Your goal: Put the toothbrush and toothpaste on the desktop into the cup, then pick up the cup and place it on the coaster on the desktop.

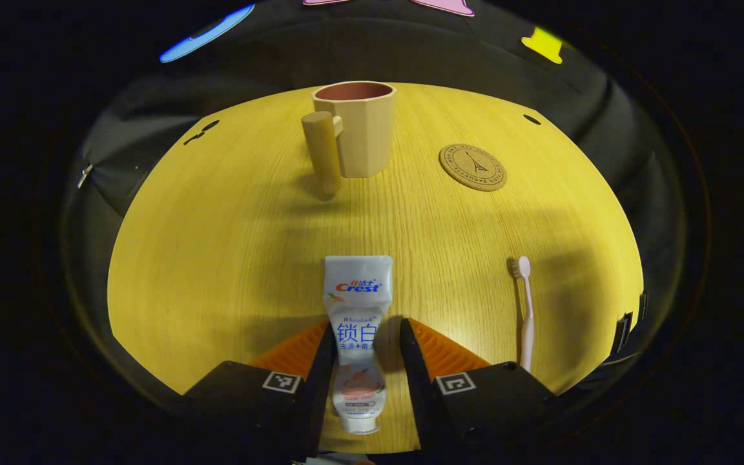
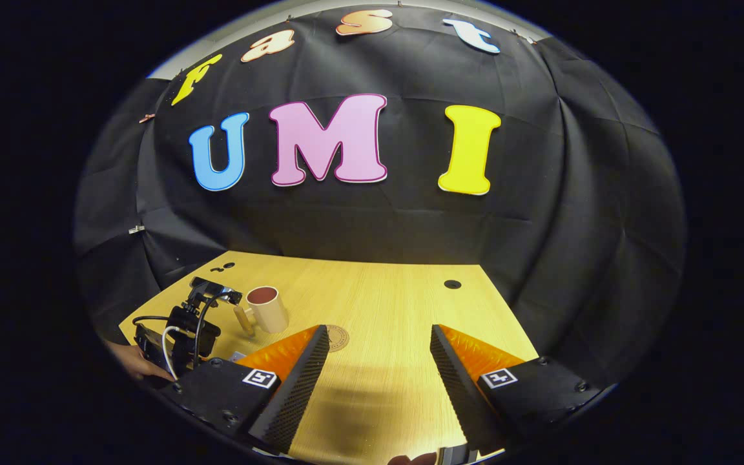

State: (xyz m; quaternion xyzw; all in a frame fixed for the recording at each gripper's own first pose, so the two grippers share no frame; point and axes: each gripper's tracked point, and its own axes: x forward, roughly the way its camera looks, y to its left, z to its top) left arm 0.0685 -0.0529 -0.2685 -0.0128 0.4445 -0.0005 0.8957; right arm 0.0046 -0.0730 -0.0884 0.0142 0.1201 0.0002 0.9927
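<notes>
A white toothpaste tube [image 1: 358, 290] lies flat on the wooden table [image 1: 217, 258], cap end toward me. My left gripper [image 1: 367, 325] stands open astride its lower half, with a thin gap on the right side. To the right lies a pink toothbrush [image 1: 526, 310], head pointing away. The beige cup [image 1: 360, 126] with a thick handle stands upright at the far side, and the round cork coaster [image 1: 473, 167] lies to its right. My right gripper [image 2: 378, 339] hovers open above the table with nothing between its fingers. The cup [image 2: 268, 309] and coaster [image 2: 337, 337] sit to its left.
In the right gripper view the left gripper's body with cables [image 2: 185, 326] and the hand holding it [image 2: 130, 361] are low on the left, near the cup. Black cloth walls close the table's back and sides. A small hole [image 2: 452, 284] marks the far tabletop.
</notes>
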